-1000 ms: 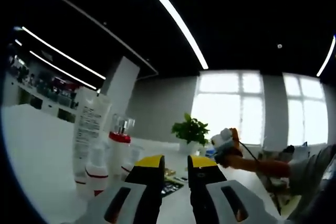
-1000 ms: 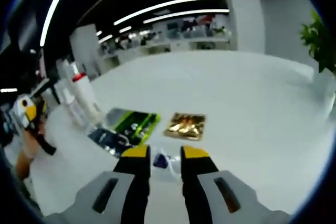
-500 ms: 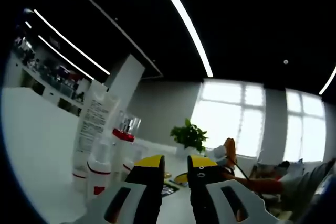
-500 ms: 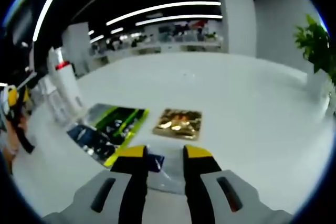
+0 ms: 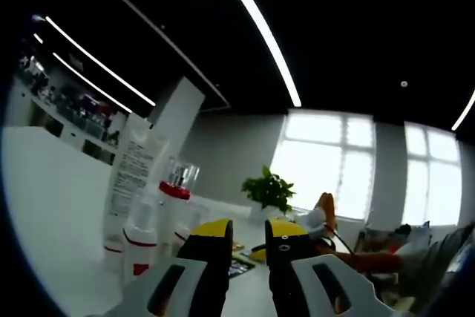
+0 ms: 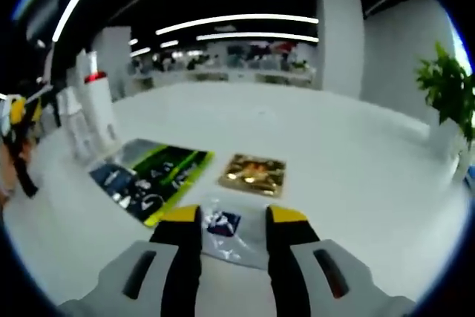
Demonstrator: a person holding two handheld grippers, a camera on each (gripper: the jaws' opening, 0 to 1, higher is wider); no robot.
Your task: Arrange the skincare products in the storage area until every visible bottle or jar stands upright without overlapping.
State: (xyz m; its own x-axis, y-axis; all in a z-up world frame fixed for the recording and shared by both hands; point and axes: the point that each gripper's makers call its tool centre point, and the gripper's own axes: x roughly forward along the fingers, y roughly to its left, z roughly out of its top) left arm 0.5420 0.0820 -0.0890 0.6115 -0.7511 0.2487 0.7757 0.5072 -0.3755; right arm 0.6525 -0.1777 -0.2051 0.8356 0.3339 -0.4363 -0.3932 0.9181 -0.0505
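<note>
Right tongs (image 6: pixel 231 217) open over a clear sachet (image 6: pixel 226 226); left tongs (image 5: pixel 244 229) open, empty, beside upright bottles (image 5: pixel 141 237).

We see a smooth white table (image 6: pixel 297 131) with a soft sheen. On it lie a crinkled gold foil sachet (image 6: pixel 253 174) — highly reflective — a glossy green-and-black packet (image 6: pixel 152 180) and a clear plastic sachet (image 6: pixel 234 228). The white tube (image 5: pixel 130 176) looks like matt plastic; the red-capped bottle (image 5: pixel 169 209) beside it carries a clear, glassy top — shiny. The gripper bodies look like matt grey plastic.
</note>
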